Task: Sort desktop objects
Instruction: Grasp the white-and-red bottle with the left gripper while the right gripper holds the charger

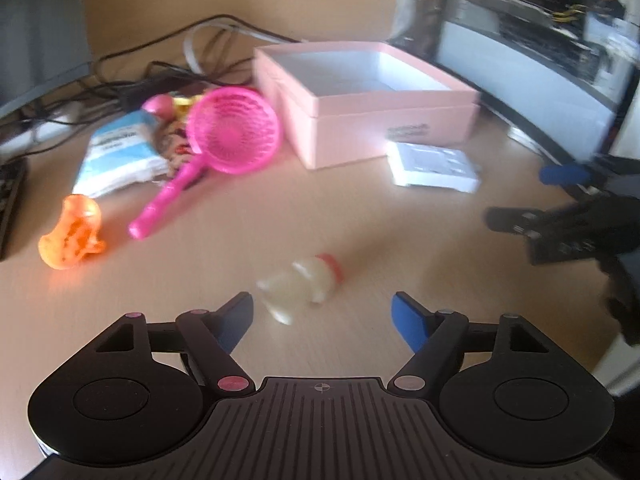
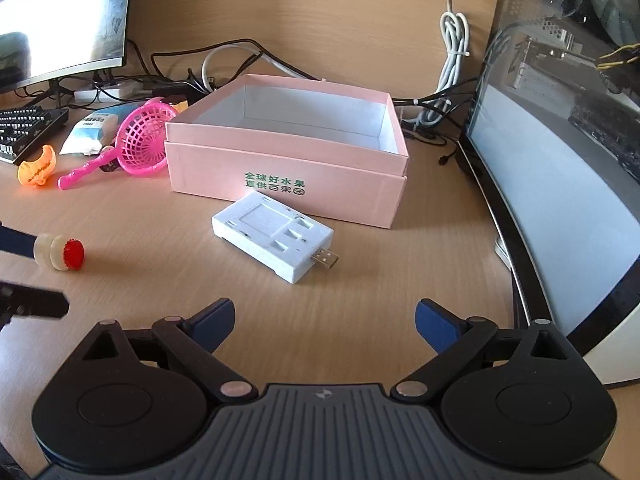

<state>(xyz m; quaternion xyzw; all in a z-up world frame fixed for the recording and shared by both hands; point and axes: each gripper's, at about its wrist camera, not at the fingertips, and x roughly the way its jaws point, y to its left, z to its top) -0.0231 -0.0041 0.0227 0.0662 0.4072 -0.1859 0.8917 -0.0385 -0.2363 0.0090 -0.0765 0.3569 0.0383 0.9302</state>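
An open pink box [image 2: 288, 168] [image 1: 384, 120] stands mid-desk, its inside bare. A small whitish bottle with a red cap [image 1: 300, 284] [image 2: 60, 254] lies on the desk just ahead of my open left gripper [image 1: 324, 316], between its fingertips' line. A white USB device [image 2: 276, 240] [image 1: 434, 164] lies in front of the box, ahead of my open, empty right gripper [image 2: 324, 324]. A pink toy strainer [image 1: 224, 140] [image 2: 136, 144], an orange clip [image 1: 72, 232] [image 2: 38, 166] and a blue-white packet [image 1: 120, 152] [image 2: 90, 128] lie to the left.
A curved monitor [image 2: 560, 200] stands along the right side. Another monitor [image 2: 60, 20] and a keyboard [image 2: 24, 128] are at the left. Cables [image 2: 240, 60] run behind the box. The right gripper shows in the left wrist view [image 1: 560, 200].
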